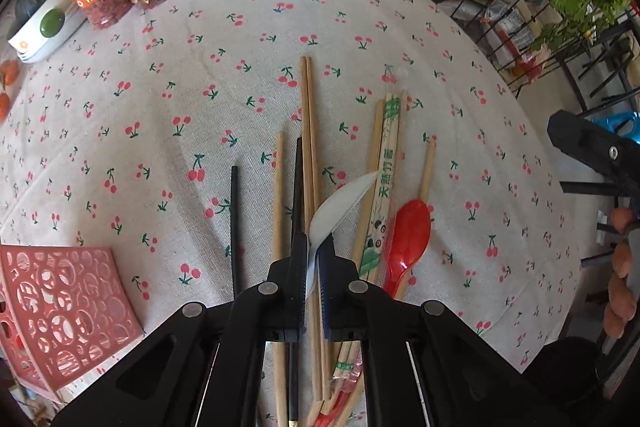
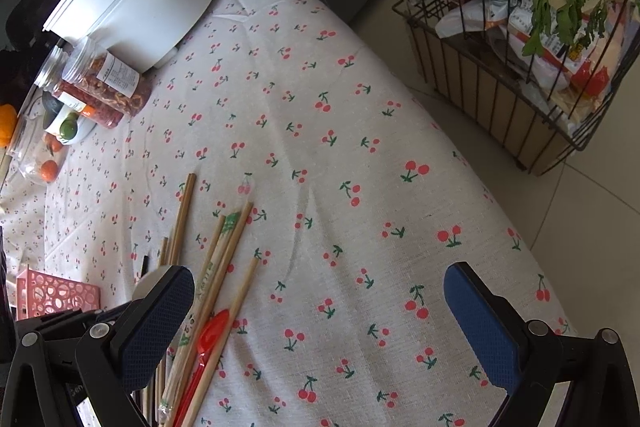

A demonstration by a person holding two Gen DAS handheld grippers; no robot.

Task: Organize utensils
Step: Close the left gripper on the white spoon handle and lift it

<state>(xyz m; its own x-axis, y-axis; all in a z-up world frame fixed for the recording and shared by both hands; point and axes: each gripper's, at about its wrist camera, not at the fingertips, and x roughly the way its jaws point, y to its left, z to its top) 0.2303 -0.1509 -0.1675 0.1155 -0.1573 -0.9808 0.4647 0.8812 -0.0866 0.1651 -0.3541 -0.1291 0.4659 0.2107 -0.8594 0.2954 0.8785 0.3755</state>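
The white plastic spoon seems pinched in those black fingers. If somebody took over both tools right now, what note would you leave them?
Left gripper: shut on the white plastic spoon, above the pile.
Right gripper: open, holding nothing, over the cherry-print tablecloth.
On the cloth: loose bamboo chopsticks, black chopsticks, a paper-wrapped chopstick pair, a red plastic spoon.
The pink perforated plastic basket sits at the left; its inside is not visible.
Done: spoon gripped. Left: everything else unsorted.

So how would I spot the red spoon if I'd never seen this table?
Find the cherry-print tablecloth, then the pile of chopsticks near its front edge. On the pile's right side lies the red spoon, the only bright red utensil, beside a paper-sleeved pair.
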